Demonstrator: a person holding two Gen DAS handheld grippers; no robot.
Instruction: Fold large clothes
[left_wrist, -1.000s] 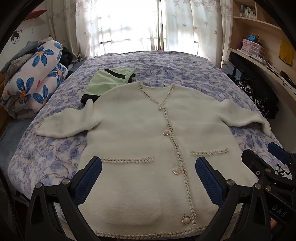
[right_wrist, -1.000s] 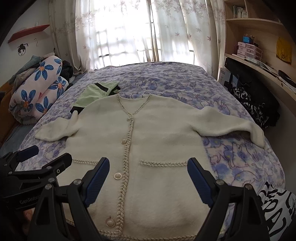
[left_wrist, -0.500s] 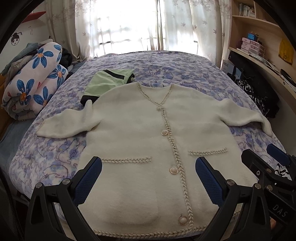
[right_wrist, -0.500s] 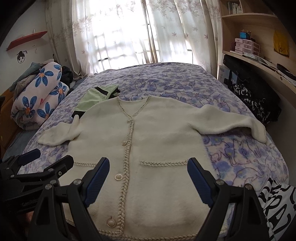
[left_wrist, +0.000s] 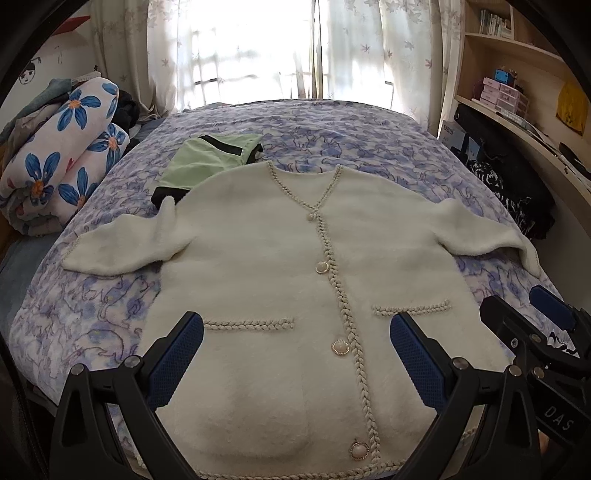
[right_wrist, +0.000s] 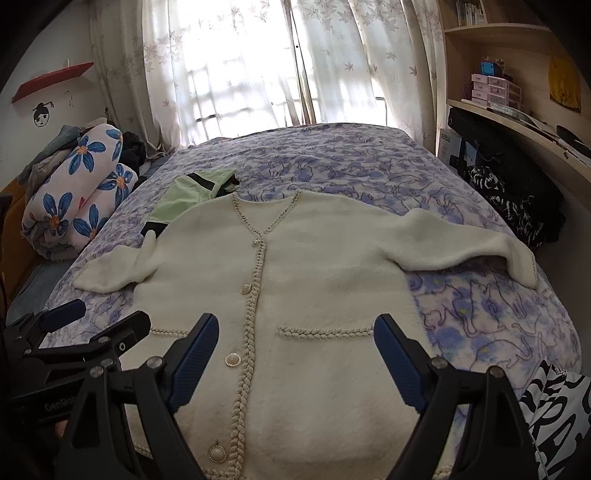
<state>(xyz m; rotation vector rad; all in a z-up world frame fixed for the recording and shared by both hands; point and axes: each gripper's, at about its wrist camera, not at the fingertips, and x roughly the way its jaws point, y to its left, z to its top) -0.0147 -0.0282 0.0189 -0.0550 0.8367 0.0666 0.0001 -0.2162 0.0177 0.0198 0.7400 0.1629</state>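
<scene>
Cardigan, cream and fluffy with braided trim, lay face up and buttoned on the bed, both sleeves spread sideways, probably flattened out ready for folding. A folded green garment sat just beyond its shoulder. Left gripper and right gripper hovered side by side over the hem, jaws wide open, holding nothing and apparently touching nothing.

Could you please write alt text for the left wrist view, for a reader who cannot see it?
A cream cardigan lies flat, buttoned, sleeves spread, on a purple-patterned bed. The open left tool hovers above its hem, and a folded green garment lies beyond its collar.
</scene>
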